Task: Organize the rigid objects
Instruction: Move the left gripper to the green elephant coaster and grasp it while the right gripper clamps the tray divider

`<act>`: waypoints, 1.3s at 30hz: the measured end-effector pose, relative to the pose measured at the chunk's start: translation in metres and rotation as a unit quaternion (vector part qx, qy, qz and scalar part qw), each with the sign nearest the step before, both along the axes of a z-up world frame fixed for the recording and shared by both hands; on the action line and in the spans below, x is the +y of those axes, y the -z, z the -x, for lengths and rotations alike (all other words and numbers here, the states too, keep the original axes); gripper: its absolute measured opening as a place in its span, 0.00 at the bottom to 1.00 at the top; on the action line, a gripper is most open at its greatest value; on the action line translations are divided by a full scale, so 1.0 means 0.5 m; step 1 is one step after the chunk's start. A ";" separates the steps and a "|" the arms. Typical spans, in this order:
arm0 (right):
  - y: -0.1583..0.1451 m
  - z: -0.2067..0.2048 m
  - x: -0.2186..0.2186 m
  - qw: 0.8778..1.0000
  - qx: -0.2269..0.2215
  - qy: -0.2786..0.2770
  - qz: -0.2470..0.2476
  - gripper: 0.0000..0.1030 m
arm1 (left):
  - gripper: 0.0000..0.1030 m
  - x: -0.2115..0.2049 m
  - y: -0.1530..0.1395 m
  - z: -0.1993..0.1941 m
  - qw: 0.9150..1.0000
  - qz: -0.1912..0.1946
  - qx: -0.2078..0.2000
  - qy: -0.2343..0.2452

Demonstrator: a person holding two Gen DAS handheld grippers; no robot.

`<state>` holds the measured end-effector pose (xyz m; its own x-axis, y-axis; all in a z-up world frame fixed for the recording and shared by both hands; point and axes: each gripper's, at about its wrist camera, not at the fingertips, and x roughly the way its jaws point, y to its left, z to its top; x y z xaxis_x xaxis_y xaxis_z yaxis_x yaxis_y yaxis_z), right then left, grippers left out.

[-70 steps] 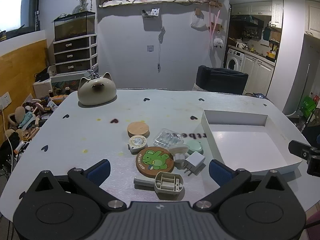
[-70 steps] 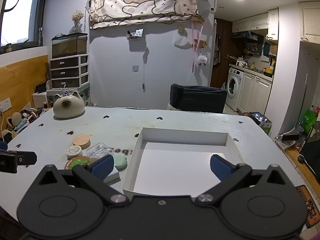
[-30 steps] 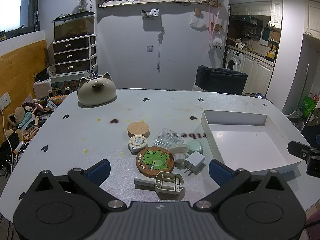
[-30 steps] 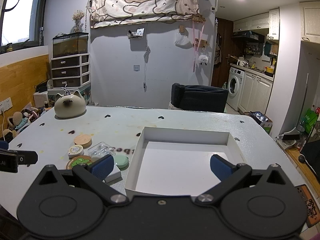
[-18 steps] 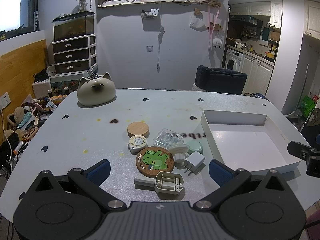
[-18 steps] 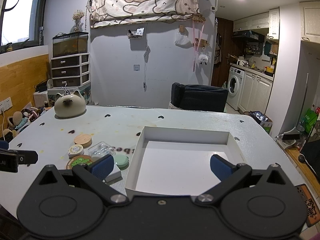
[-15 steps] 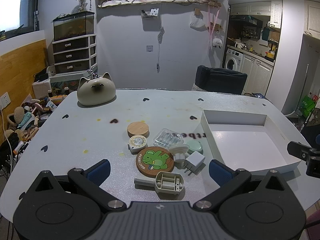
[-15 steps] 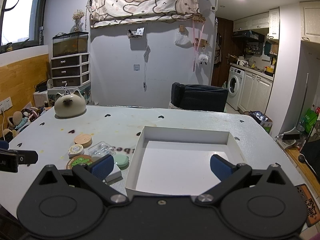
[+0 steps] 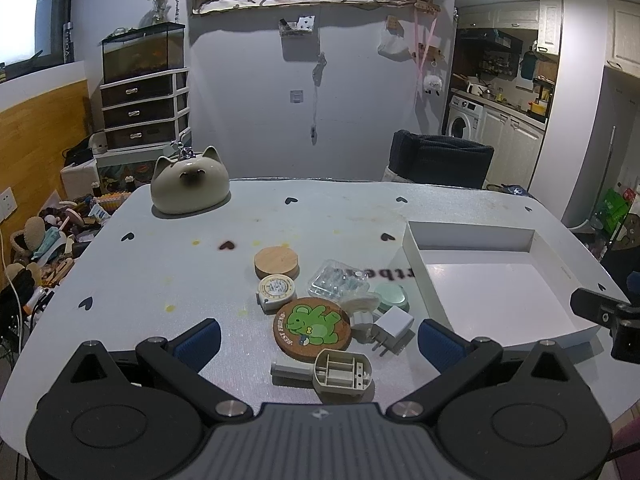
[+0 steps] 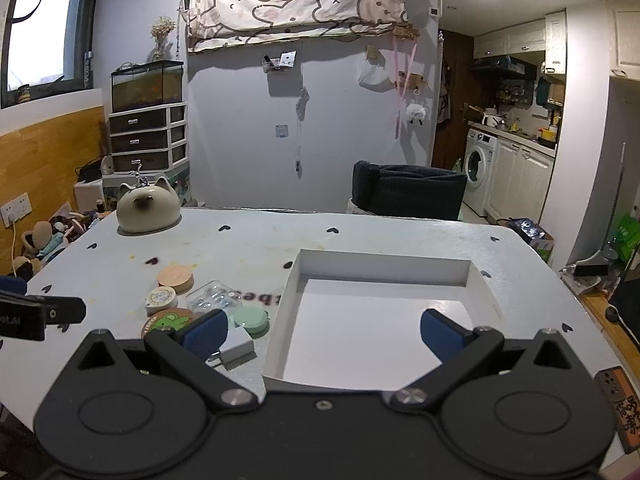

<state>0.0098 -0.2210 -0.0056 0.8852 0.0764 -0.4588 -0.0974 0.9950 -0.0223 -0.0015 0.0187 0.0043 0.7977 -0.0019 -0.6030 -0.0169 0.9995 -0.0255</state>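
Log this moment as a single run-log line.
left gripper: open, above clutter | right gripper: open, facing empty white rectangular tray | round frog-print cork coaster, white plug adapter: on table

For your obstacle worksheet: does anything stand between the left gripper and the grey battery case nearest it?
Nothing visible does. The left gripper is open, and the battery case lies on bare table just ahead, between its fingers. The frog coaster lies beyond.

Both grippers are matte black with round discs, silver screws and blue-padded fingers (image 9: 198,338).
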 end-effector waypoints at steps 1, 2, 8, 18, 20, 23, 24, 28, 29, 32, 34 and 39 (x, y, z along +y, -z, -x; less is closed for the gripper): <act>0.000 0.000 -0.002 1.000 0.000 0.001 -0.001 1.00 | 1.00 -0.016 0.000 -0.009 1.000 -0.001 0.000 0.002; 0.011 0.001 0.004 1.000 0.001 0.003 -0.001 1.00 | 1.00 -0.018 0.003 -0.018 1.000 -0.001 0.001 0.003; 0.015 -0.008 0.007 1.000 0.001 0.018 -0.003 1.00 | 1.00 -0.004 0.009 -0.058 1.000 0.002 0.002 0.007; -0.001 -0.032 -0.022 0.999 0.010 0.050 -0.001 1.00 | 1.00 0.006 0.034 -0.144 1.000 0.003 0.022 0.003; -0.005 -0.035 -0.036 0.998 0.010 0.059 -0.002 1.00 | 1.00 0.004 0.043 -0.161 1.000 0.004 0.029 0.000; -0.010 -0.044 -0.067 0.997 0.008 0.079 -0.003 1.00 | 1.00 -0.003 0.057 -0.184 0.999 0.005 0.039 -0.005; -0.012 -0.050 -0.078 0.996 0.007 0.086 -0.003 1.00 | 1.00 -0.005 0.064 -0.192 0.999 0.005 0.044 -0.008; -0.014 -0.077 -0.136 0.993 0.005 0.115 -0.004 1.00 | 1.00 -0.017 0.094 -0.222 0.998 0.000 0.067 -0.023; -0.014 -0.084 -0.154 0.993 0.004 0.122 -0.006 1.00 | 1.00 -0.021 0.102 -0.230 0.997 -0.003 0.074 -0.029; -0.009 -0.118 -0.213 0.990 0.016 0.137 -0.012 1.00 | 1.00 -0.026 0.125 -0.252 0.994 -0.005 0.096 -0.049; -0.003 -0.141 -0.259 0.988 0.035 0.148 -0.022 1.00 | 1.00 -0.027 0.139 -0.267 0.992 -0.003 0.110 -0.065; 0.029 -0.200 -0.358 0.983 0.077 0.163 -0.025 1.00 | 1.00 -0.036 0.174 -0.303 0.987 -0.012 0.133 -0.093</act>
